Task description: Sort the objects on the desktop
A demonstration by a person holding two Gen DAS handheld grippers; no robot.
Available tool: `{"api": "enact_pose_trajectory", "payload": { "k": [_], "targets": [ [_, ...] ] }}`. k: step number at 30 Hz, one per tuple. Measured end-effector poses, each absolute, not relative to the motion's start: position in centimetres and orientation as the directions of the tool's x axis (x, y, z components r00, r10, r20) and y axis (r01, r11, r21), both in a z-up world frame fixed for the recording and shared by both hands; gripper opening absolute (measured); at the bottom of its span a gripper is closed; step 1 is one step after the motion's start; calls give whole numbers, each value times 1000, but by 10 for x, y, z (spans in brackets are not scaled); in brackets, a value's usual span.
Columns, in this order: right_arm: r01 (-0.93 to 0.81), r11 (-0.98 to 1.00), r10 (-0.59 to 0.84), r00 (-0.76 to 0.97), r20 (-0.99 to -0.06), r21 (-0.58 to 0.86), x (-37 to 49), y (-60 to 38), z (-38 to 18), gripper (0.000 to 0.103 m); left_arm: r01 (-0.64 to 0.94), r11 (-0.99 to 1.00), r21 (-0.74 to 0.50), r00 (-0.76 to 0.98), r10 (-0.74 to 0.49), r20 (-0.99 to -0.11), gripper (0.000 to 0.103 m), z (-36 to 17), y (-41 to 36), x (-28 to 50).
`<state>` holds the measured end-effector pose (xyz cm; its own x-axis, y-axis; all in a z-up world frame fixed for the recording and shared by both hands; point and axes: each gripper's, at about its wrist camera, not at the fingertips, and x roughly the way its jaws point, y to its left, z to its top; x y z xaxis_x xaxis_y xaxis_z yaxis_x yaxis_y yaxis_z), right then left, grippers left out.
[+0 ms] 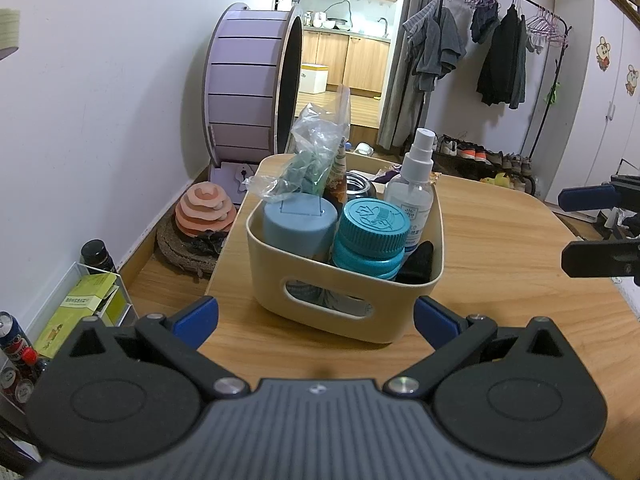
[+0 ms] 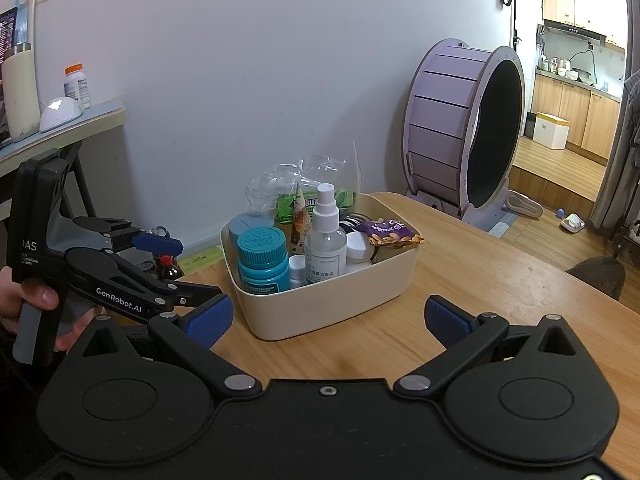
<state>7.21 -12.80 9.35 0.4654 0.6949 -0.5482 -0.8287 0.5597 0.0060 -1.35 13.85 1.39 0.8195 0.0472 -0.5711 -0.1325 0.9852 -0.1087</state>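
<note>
Wooden table [image 1: 500,240], cream bin [image 1: 340,308] just beyond spread left fingers [image 1: 200,316].

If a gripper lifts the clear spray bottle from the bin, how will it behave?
The spray bottle looks nearly empty, so probably light. Its smooth clear plastic may slip or flex between pads. Tall and narrow, it would likely tip if set down carelessly.

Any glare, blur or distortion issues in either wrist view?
Left wrist: sharp, even indoor light, strong fisheye bending at the edges, dark corners; mild sheen on the plastic bag. Right wrist: likewise sharp, curved wall lines, small glowing lamp at left; bin clearly exposed.
</note>
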Motion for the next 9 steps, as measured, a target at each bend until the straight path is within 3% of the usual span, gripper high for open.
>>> {"api": "enact_pose_trajectory", "payload": {
  "k": [9],
  "targets": [
    [-829, 560, 692, 465, -552, 4, 73, -127, 92, 103, -130, 986, -109, 821, 45, -570, 103, 14, 138, -14]
  ]
}}
